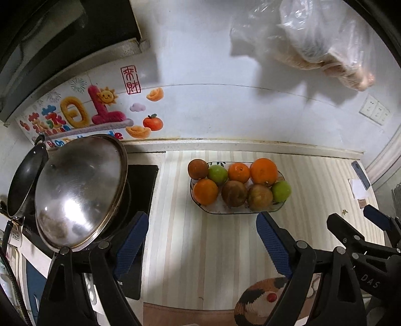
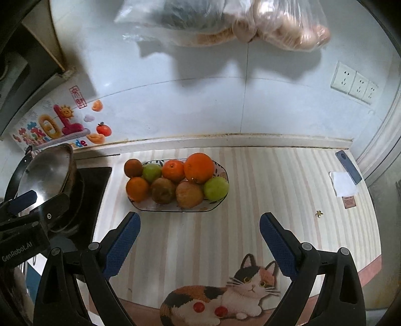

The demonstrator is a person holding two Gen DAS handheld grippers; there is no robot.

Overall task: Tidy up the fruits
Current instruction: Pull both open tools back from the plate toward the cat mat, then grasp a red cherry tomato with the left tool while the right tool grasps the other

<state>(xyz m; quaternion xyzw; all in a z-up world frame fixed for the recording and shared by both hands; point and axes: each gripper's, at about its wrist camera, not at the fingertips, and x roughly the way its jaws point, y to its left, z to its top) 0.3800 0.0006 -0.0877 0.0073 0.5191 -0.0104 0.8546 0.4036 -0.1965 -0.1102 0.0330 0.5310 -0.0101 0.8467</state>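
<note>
You are holding the left tool [image 1: 203, 240] with its blue-padded fingers spread wide and gripping nothing, and the right tool [image 2: 200, 240] likewise spread and carrying nothing. Both are hovering above the pale striped worktop [image 2: 275, 180].

Straight ahead of each tool, just beyond the fingertips, the shallow oblong patterned dish [image 1: 220, 209] is sitting on the worktop, piled with fruit. In the far row, from the left tool's side, a dark brownish-orange fruit [image 1: 198, 169] is perching on the rim, then a green apple [image 1: 217, 174], a small orange [image 1: 238, 172] and a large bright orange [image 1: 263, 171]. In the near row a second small orange [image 1: 205, 191], two brownish russet fruits [image 1: 234, 193] whose kind is hard to make out, and another green apple [image 1: 281, 191] are lying touching one another. The fruit is covering most of the dish's pattern.

To the left of the left tool a domed steel lid [image 1: 77, 193] is leaning over a dark cooktop [image 1: 140, 185], hiding whatever sits beneath it; a black pan [image 1: 23, 180] is partly cut off behind it. Beneath the right tool a calico cat picture [image 2: 225, 293] on the worktop covering is partly blocked by the fingers. Off to the right tool's far right, a dark blue phone [image 2: 348, 166] and white paper [image 2: 343, 184] are lying near the edge. Overhead, clear plastic bags [image 2: 250, 22] are hanging, blurred, with their contents unclear.
</note>
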